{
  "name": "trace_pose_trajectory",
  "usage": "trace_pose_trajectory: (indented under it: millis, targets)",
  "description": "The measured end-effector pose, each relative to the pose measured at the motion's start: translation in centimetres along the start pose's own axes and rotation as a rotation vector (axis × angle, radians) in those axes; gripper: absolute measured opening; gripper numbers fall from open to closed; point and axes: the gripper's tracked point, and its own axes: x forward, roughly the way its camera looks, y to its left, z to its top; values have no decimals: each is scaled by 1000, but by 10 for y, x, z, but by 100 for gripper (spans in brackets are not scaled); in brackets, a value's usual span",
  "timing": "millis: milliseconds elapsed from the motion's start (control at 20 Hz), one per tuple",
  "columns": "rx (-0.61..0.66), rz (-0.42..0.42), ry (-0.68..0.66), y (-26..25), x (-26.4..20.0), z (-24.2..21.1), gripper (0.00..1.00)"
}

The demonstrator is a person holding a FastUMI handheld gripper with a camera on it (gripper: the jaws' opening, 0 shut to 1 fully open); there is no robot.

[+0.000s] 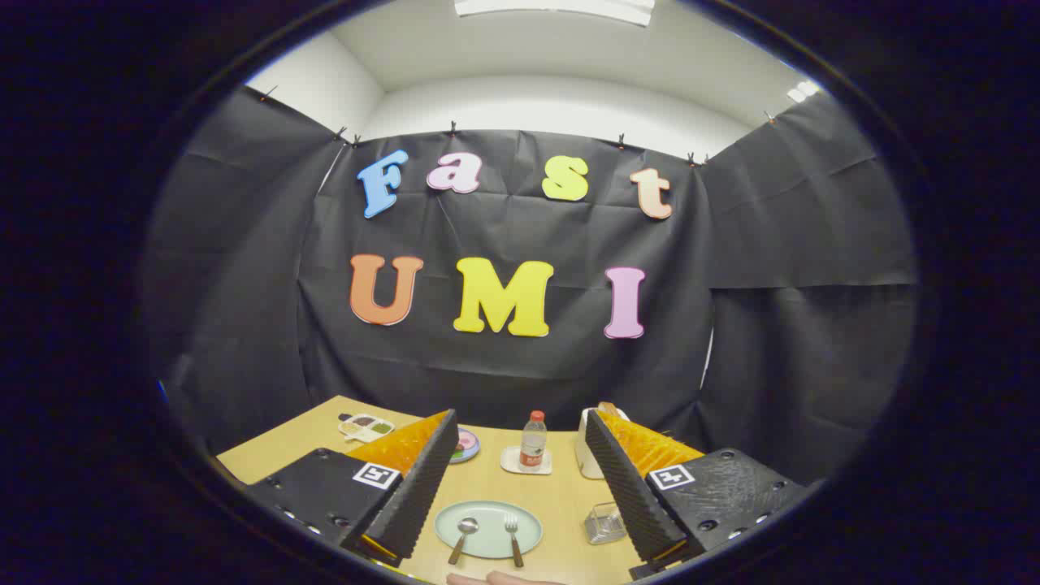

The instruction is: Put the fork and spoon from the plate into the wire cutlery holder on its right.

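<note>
On wood table [569, 512]: plate [487, 529] w/ cutlery, gripper [520, 475] fingers apart.

a: the small plate [467, 444] beyond the left finger [422, 479], how much of it can you see?
b: barely a sliver; the finger covers the rest, and what lies on it is too small to tell.
a: and the white thing [587, 455] beyond the right finger [626, 487]?
b: half hidden behind the finger. i can't say what it is.
a: the wire cutlery holder [603, 522]?
b: its right side is tucked behind the right finger.
a: the tray [366, 426] far off to the left?
b: too small to tell its contents.
a: and nearest us?
b: a bit of a hand [496, 578], cut off by the edge.
</note>
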Motion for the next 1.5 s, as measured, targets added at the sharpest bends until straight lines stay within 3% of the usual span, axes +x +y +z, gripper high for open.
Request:
trace_pose_trajectory:
  millis: [300,750,1500]
  targets:
    - [-10,-41,26,-6,-20,-20,95]
    - [-5,4,54,-38,-7,-30,95]
    - [8,87,109,-33,22,-57,95]
